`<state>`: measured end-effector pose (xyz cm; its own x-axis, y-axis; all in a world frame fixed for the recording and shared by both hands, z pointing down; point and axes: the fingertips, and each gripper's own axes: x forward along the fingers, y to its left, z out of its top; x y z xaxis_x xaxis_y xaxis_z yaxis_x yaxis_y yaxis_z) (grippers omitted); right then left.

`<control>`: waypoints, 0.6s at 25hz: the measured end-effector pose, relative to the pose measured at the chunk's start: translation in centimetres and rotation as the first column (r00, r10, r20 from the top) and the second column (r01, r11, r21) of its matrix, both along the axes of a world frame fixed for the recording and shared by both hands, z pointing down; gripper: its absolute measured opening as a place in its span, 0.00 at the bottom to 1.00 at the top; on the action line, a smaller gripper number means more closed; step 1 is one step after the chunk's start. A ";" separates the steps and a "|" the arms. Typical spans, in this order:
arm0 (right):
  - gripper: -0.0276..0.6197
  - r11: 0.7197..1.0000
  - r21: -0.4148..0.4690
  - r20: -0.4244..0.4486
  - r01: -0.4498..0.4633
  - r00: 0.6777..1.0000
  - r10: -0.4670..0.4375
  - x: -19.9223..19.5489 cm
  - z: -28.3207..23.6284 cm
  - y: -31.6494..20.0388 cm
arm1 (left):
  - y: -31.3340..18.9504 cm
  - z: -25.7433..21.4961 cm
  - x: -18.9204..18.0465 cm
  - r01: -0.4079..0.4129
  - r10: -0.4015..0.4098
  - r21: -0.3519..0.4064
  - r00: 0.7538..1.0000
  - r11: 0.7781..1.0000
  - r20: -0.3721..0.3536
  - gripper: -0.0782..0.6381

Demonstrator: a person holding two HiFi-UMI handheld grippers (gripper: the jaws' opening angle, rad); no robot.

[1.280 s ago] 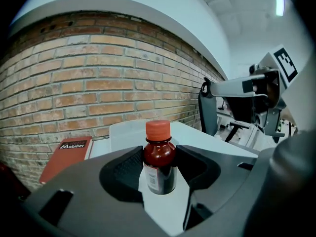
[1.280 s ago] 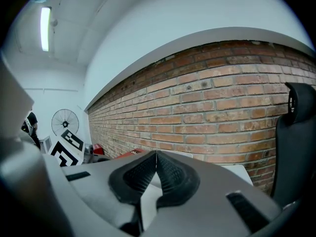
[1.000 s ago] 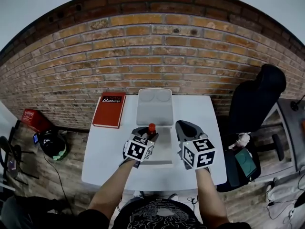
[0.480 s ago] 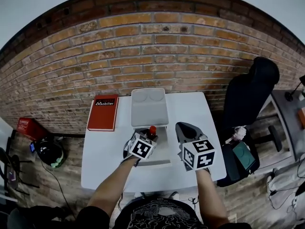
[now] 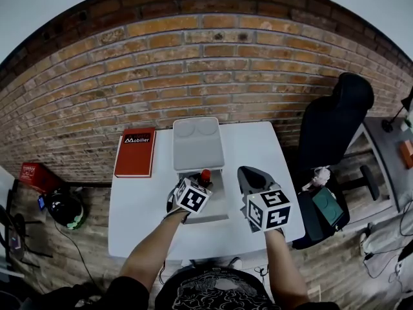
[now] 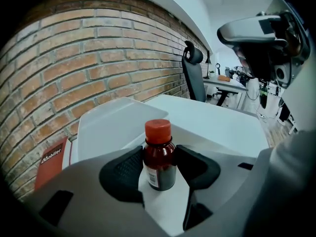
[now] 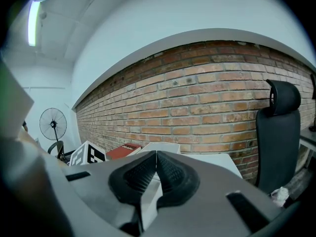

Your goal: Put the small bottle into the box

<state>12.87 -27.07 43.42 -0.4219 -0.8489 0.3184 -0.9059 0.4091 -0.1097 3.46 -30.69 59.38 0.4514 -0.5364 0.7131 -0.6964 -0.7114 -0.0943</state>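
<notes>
A small brown bottle [image 6: 159,157] with a red cap [image 5: 205,175] stands upright between the jaws of my left gripper [image 6: 160,164], which is shut on its body. In the head view the left gripper [image 5: 199,183] holds it over the shallow base of the white box [image 5: 218,206], whose open lid [image 5: 198,144] leans back toward the wall. I cannot tell whether the bottle's foot touches the box floor. My right gripper [image 5: 253,185] hovers just right of the box, and its jaws [image 7: 156,169] are shut with nothing between them.
A red book [image 5: 134,152] lies at the back left of the white table [image 5: 139,205]. A brick wall runs behind the table. A black office chair [image 5: 332,124] stands to the right of it. A fan [image 7: 52,124] shows far left in the right gripper view.
Both grippers and the bottle keep about the same place over the box. The head view has drifted a little, so the table and book sit slightly further left.
</notes>
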 end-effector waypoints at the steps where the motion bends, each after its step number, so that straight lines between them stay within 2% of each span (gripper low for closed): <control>1: 0.07 1.000 0.000 0.000 0.001 1.000 -0.001 0.0 0.0 0.0 | 0.0 0.0 0.0 -0.001 0.001 0.000 1.000 1.000 0.003 0.43; 15: 0.07 1.000 -0.008 -0.005 0.024 1.000 -0.024 -0.9 0.3 0.7 | 0.7 0.4 -1.3 -0.009 0.010 -0.015 0.998 1.000 0.061 0.43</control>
<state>11.98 -26.36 43.70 -0.4406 -0.8359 0.3274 -0.8963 0.4299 -0.1087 2.20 -29.96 59.76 0.4116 -0.5214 0.7475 -0.6831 -0.7195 -0.1257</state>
